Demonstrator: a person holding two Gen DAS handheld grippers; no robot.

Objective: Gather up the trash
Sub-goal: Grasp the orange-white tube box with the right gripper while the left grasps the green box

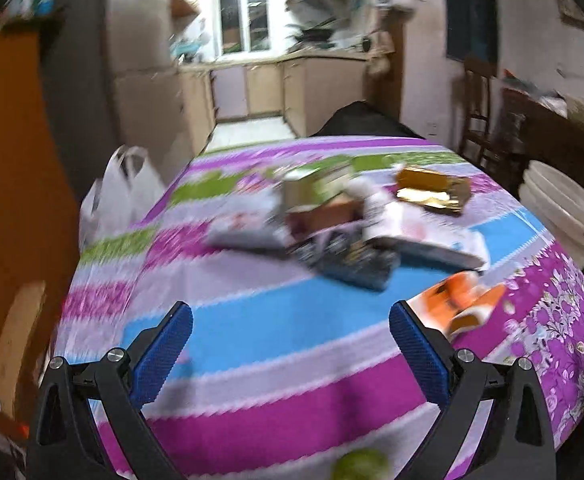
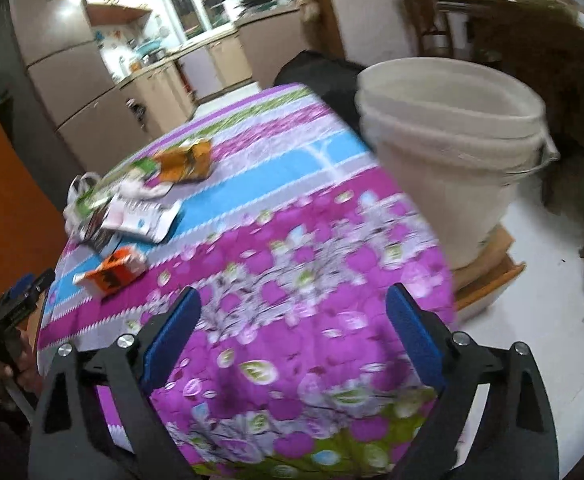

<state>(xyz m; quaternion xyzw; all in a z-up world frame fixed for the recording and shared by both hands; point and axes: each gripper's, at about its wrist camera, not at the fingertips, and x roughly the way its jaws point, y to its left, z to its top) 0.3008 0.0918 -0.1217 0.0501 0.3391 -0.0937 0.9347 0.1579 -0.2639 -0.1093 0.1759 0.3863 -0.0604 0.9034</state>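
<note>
Two fisheye views, each looking forward and downward along its own claw. The left claw (image 1: 291,324) camera sits low over the near edge of the cloth-covered worktop (image 1: 259,332), facing the kitchen beyond. The right claw (image 2: 294,308) camera hangs above the worktop's corner, angled leftward. Both share the litter pile (image 1: 344,224), the orange carton (image 2: 111,270) and the white bucket (image 2: 452,140).

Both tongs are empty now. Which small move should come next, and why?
Probably bring the left tongs, open and empty, forward to the orange carton. It is the nearest trash, lying apart from the pile, and the white bucket stands beside the table.
</note>
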